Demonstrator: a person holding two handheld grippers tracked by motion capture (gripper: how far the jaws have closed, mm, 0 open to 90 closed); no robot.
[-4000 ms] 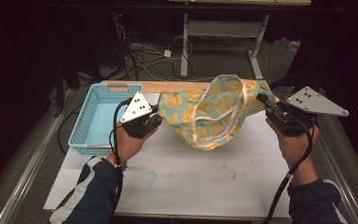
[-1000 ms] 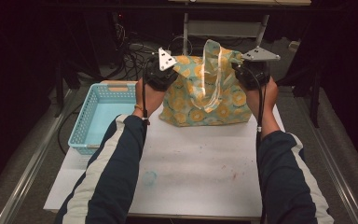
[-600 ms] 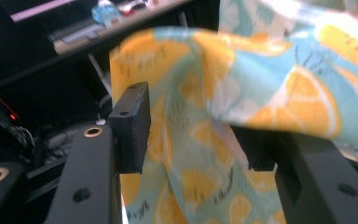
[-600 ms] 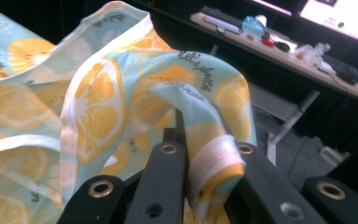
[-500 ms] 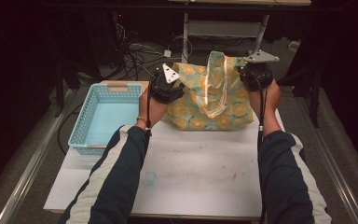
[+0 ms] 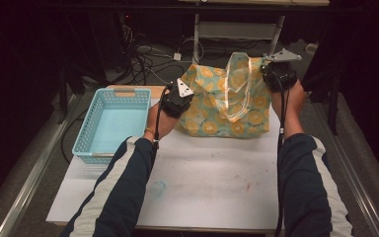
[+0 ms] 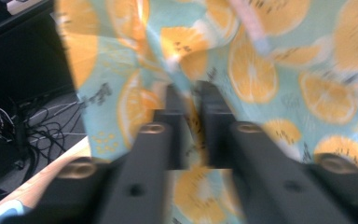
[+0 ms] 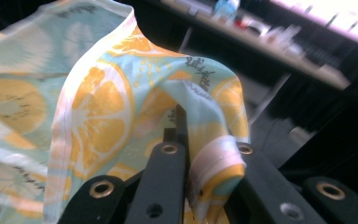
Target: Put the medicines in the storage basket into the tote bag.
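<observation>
Both forearms reach forward; right tongs [image 6: 278, 75] and left tongs [image 6: 176, 100] each pinch the bag [image 6: 227, 103]

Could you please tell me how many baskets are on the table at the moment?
1: a light blue plastic basket at the table's left side, left of the left gripper and the lemon-print bag. The bag could hide something behind it.
</observation>
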